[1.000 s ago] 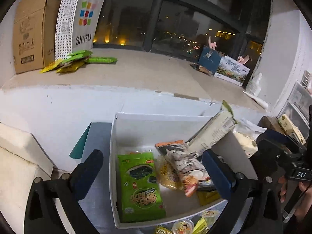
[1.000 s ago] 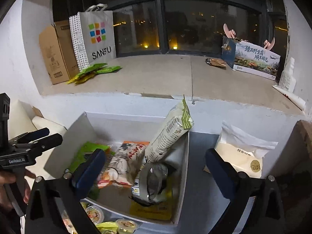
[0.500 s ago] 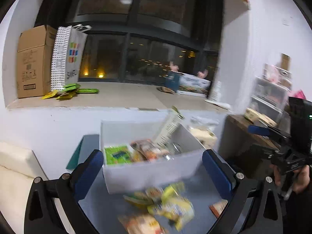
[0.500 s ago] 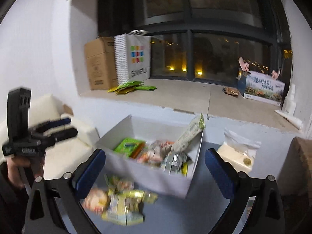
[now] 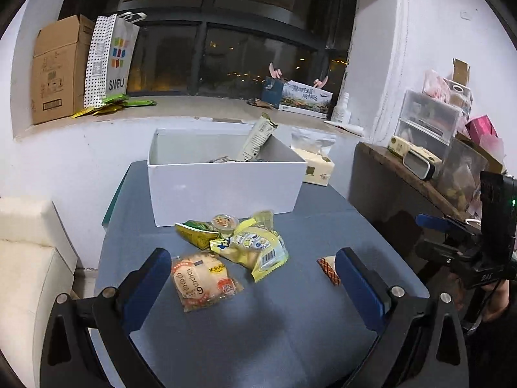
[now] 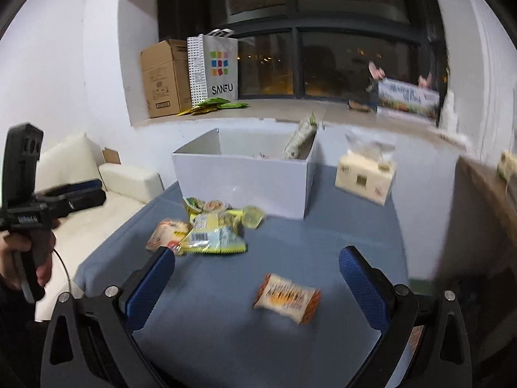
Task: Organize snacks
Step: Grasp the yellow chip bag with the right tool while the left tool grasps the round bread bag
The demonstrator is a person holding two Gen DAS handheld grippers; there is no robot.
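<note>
Your left tongs [image 5: 253,286] are spread wide, blue pads [image 5: 147,286] far apart and nothing between them, held level above the bench and pointing forward. Your right tongs [image 6: 257,283] are spread just as wide and also empty, hovering at about the same height, angled slightly downward.

From the left wrist view, your right tongs appear at the far right edge, seen side-on, with your right hand [image 5: 494,294] wrapped around the grip below. From the right wrist view, your left tongs show at the far left edge, their fingers [image 6: 76,194] pointing right, and your left hand [image 6: 27,258] closed round the handle.
</note>
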